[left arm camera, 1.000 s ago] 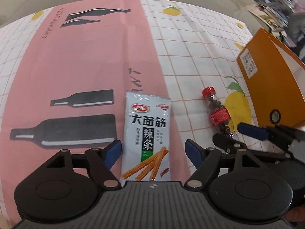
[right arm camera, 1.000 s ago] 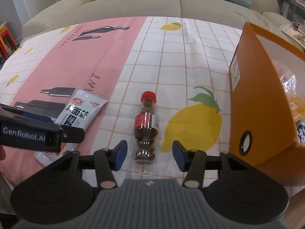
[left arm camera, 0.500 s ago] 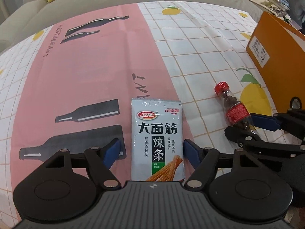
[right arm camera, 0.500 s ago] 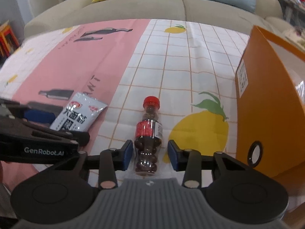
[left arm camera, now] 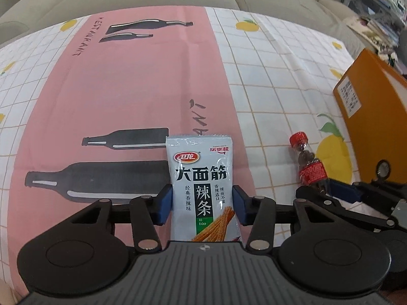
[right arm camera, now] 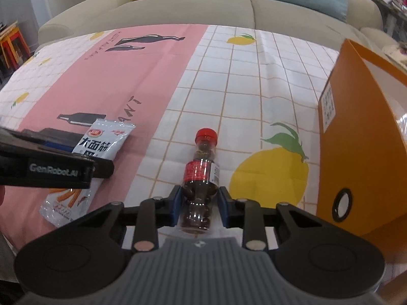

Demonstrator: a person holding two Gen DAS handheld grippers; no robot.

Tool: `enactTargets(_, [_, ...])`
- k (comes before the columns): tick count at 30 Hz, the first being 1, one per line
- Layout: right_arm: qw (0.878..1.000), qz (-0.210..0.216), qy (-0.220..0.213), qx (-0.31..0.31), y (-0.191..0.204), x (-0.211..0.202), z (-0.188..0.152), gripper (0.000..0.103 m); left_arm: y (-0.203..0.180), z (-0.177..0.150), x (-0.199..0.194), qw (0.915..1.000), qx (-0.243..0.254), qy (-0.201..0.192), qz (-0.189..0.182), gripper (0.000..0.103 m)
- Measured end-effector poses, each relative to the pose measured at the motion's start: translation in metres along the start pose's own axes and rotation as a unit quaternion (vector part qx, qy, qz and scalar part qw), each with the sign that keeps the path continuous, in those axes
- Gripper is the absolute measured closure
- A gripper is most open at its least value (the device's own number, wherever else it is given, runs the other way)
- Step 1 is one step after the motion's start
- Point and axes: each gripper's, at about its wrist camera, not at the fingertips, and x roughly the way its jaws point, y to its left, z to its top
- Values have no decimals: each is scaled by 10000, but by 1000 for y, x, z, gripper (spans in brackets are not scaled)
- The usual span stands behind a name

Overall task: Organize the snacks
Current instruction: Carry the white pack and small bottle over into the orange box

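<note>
A silver snack packet [left arm camera: 201, 178] with Chinese print lies on the pink stripe of the tablecloth; my left gripper [left arm camera: 202, 204] is shut on its lower half, blue pads against both edges. The packet also shows in the right wrist view [right arm camera: 101, 147], partly under the left gripper's arm. A small clear bottle with a red cap and dark round snacks [right arm camera: 201, 175] lies on the cloth; my right gripper [right arm camera: 199, 203] is shut on its lower body. The bottle shows in the left wrist view [left arm camera: 309, 162] too.
An orange open box [right arm camera: 361, 152] stands at the right, holding some packaged items; it also shows in the left wrist view [left arm camera: 374, 117]. The tablecloth [right arm camera: 229, 89] has pink and white-grid areas with lemon prints. A beige sofa [right arm camera: 203, 7] with cushions runs behind the table.
Both grippers moved forward over their objects and closed: the left on the packet, the right on the bottle. Both pairs of jaws were wide open a second ago.
</note>
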Motion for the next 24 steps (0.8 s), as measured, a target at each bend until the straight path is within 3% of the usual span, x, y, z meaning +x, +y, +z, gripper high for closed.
enactTargets(13, [9983, 33, -342, 479, -19, -57, 19, 75, -9, 27, -61, 9965, -475, -447, -513, 48])
enactTargets(17, [9971, 28, -542, 536, -38, -87, 28, 75, -27, 40, -82, 9961, -347, -577, -569, 48])
enactTargets(24, [9939, 49, -834, 722, -88, -137, 47, 75, -74, 66, -116, 9909, -83, -710, -1141, 48])
